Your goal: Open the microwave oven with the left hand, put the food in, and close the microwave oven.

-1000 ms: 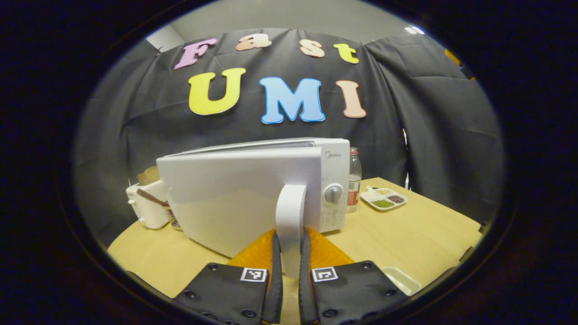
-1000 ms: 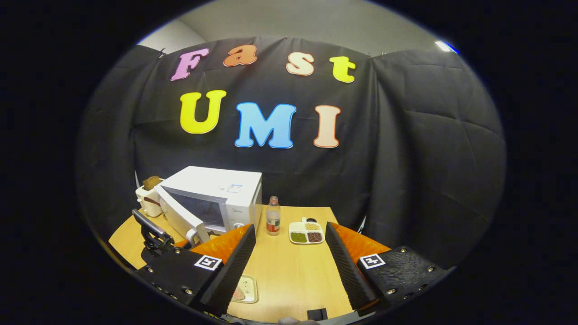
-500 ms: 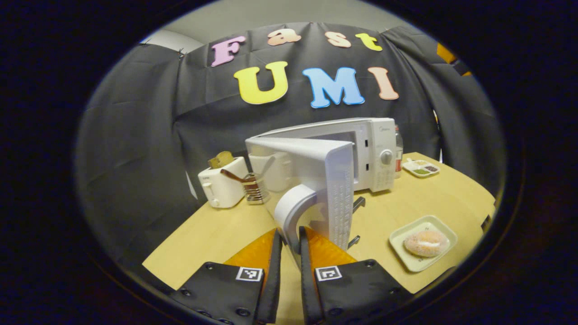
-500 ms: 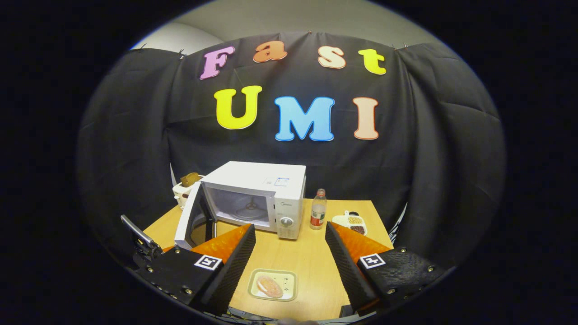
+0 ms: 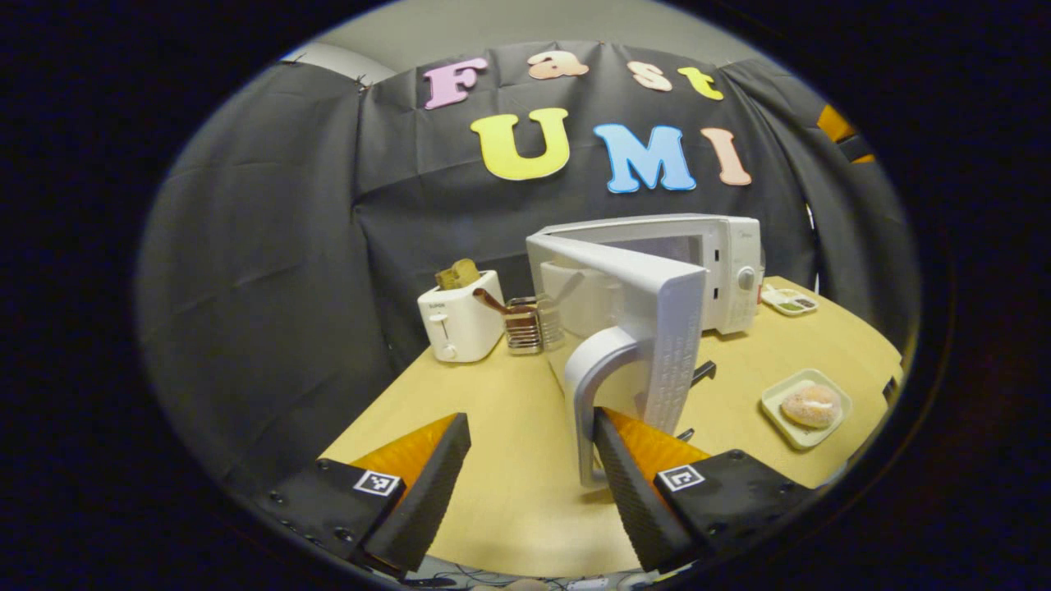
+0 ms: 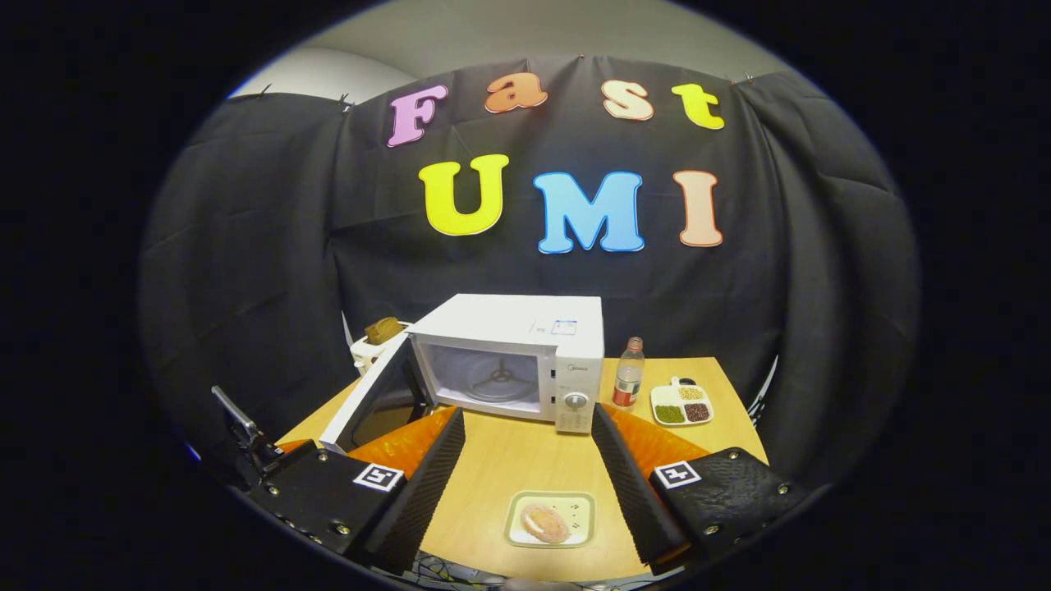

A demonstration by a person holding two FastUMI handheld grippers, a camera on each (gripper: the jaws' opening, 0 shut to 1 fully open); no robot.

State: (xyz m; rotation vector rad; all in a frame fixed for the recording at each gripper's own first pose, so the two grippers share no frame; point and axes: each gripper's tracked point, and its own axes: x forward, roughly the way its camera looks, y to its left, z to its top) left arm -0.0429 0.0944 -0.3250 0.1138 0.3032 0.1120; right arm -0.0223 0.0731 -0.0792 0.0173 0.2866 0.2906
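The white microwave stands at the back of the wooden table, its door swung wide to the left and the cavity with its turntable showing. In the left gripper view the door's curved handle rises just inside my right finger, and my left gripper is open around it without pressing. The food, a round bun on a small pale tray, lies near the table's front edge, between the fingers of my open right gripper, which hovers above it. The same bun lies right of the door.
A white toaster with bread in it and a wire rack stand left of the microwave. A bottle and a divided dish of grains sit to its right. The table's front edge is close below my right gripper.
The microwave door has swung from nearly closed to wide open. My left gripper, earlier shut on the handle, has opened. The right gripper view has shifted so the bun tray sits between its fingers.
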